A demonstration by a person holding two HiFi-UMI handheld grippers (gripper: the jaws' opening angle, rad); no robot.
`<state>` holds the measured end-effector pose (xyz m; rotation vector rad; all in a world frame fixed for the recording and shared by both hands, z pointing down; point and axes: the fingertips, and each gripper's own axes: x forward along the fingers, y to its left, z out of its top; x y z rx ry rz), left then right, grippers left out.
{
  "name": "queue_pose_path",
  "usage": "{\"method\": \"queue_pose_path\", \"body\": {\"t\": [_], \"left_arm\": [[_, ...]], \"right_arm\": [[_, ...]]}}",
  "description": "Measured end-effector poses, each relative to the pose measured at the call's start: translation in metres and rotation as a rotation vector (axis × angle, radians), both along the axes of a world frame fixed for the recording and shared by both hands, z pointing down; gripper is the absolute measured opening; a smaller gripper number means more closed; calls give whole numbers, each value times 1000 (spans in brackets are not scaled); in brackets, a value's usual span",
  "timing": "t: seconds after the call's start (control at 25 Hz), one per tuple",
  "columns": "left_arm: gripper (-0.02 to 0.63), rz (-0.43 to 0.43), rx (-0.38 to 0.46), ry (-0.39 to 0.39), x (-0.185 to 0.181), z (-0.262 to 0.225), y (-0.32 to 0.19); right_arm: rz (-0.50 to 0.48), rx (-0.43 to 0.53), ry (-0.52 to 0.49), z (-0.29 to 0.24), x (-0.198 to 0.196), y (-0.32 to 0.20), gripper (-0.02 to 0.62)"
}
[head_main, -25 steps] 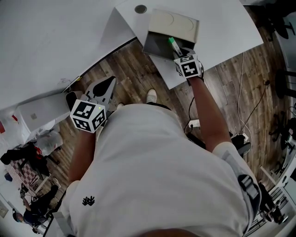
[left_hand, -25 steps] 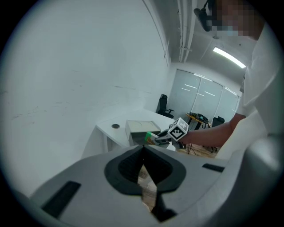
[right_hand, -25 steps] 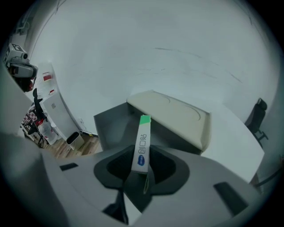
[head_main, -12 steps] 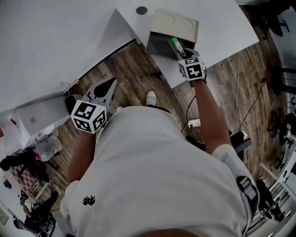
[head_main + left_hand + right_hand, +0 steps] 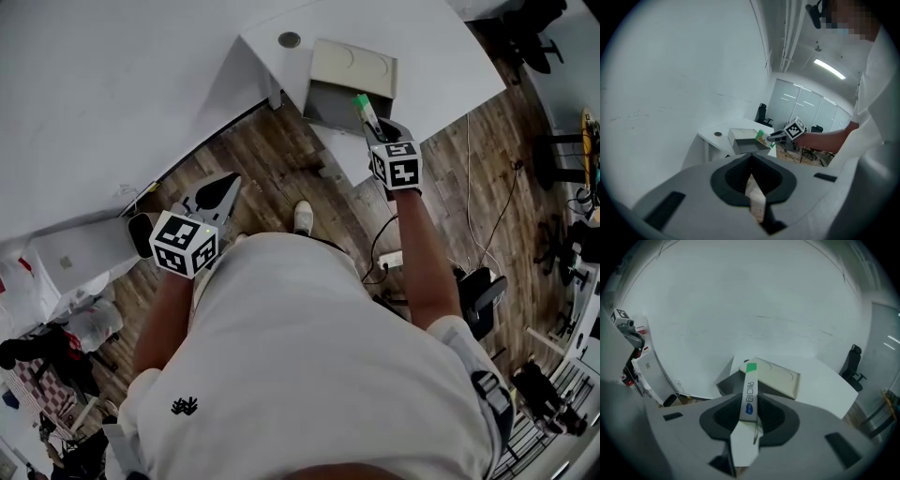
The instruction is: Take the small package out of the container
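The small package (image 5: pixel 364 111), a flat white strip with a green end, is pinched in my right gripper (image 5: pixel 373 126), which is shut on it. It sticks up over the front right corner of the beige open container (image 5: pixel 349 66) on the white table (image 5: pixel 427 56). In the right gripper view the package (image 5: pixel 750 392) runs up from between the jaws of the gripper (image 5: pixel 749 420), with the container (image 5: pixel 778 377) behind it. My left gripper (image 5: pixel 217 187) hangs low beside my hip over the wooden floor, shut and holding nothing. Its own view shows the container (image 5: pixel 740 139) far off.
A round cable hole (image 5: pixel 290 40) sits in the table behind the container. Cables and a power strip (image 5: pixel 392 256) lie on the floor by my right leg. Office chairs (image 5: pixel 553 150) stand at the right. A white cabinet (image 5: pixel 80 246) stands at the left.
My right gripper has drawn back and up with the package, whose lower end has come out of the container. The left gripper has stayed by my side.
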<state>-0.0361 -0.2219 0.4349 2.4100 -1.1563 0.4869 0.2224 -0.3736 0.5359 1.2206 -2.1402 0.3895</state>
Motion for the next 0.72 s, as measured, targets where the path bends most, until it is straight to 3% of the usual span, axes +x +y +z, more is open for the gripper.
{"method": "queue_pose_path", "body": {"t": [0.72], "left_arm": [[6, 130, 28, 37, -62, 2, 59]], "right_arm": [[134, 12, -115, -41, -59, 145, 95]]}}
